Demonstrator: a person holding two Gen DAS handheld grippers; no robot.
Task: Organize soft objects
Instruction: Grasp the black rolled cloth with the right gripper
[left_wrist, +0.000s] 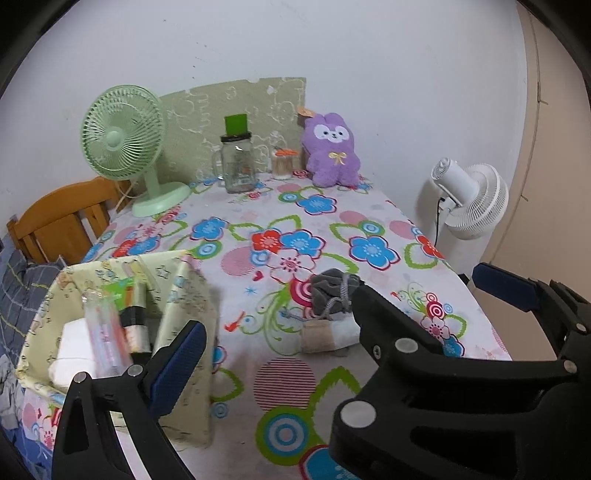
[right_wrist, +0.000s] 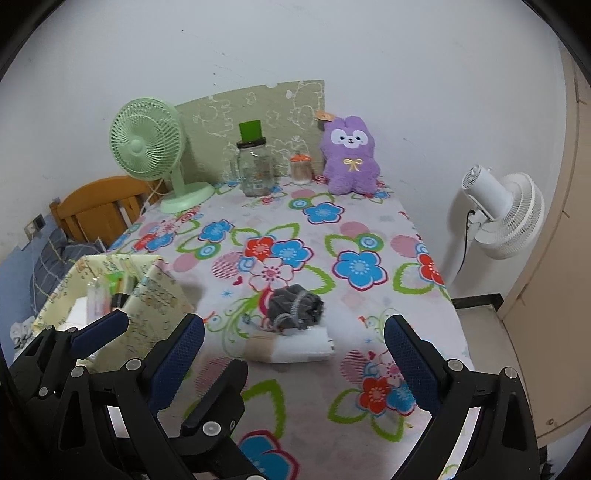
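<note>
With both the left gripper (right_wrist: 162, 334) and right gripper (right_wrist: 293, 354) released, reach first for the grey pouch (right_wrist: 295, 305) on the desk (right_wrist: 332, 229), pinching its bunched middle.

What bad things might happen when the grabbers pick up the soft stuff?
1. The grey drawstring pouch lies on the folded white towel; grabbing the towel may tip it off.
2. The pale yellow fabric box already holds a clear bottle, which might get knocked.
3. The towel may unfold.
</note>
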